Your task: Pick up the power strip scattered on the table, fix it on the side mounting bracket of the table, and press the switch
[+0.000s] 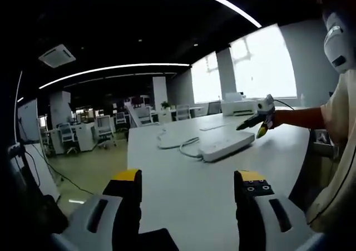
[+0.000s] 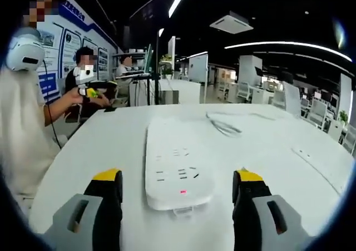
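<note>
I see my right gripper (image 2: 181,192) spread wide around the power strip (image 2: 177,165), left gripper (image 1: 189,192) wide too, well short of it.

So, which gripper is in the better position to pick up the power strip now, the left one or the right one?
The right gripper, probably. Its open jaws already stand either side of the power strip's near end. The left gripper is open too, but farther back across the table.

White power strip (image 2: 179,165) flat on table (image 2: 100,145)
</note>
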The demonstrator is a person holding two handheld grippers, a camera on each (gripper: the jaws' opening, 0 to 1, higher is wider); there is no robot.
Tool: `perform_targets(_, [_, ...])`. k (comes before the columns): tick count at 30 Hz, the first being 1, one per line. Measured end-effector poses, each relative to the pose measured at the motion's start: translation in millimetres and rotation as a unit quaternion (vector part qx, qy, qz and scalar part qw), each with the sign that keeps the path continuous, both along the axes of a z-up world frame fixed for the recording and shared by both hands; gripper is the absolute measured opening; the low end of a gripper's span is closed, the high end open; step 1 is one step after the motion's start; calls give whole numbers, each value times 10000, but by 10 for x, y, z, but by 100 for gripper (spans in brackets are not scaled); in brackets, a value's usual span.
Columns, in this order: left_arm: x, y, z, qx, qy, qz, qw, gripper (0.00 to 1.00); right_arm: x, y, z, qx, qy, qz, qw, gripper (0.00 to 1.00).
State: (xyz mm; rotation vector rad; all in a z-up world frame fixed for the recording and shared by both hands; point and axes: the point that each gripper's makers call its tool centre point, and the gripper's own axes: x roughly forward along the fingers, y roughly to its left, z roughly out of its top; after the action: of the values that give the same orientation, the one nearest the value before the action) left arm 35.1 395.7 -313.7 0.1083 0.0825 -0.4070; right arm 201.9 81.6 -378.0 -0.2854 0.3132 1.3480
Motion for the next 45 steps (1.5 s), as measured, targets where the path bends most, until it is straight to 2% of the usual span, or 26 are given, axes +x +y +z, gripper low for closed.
perform_targets(20, [28,79,-12,-157,2,48,9999,71,65,40,-138,-121,185,202,9996,72])
perform_targets(30, [39,53,-31,-170,38,34,9998,71,54,22,-198,-220,127,284,9993,63])
perform_targets(37, [41,37,-25,-179,45,31,9998,71,68,26,-200,-204,81,285,9994,52])
perform_targets(45, [54,26,-47,-216,53,-13,9998,71,52,24,-221,-313,61,257,9992,51])
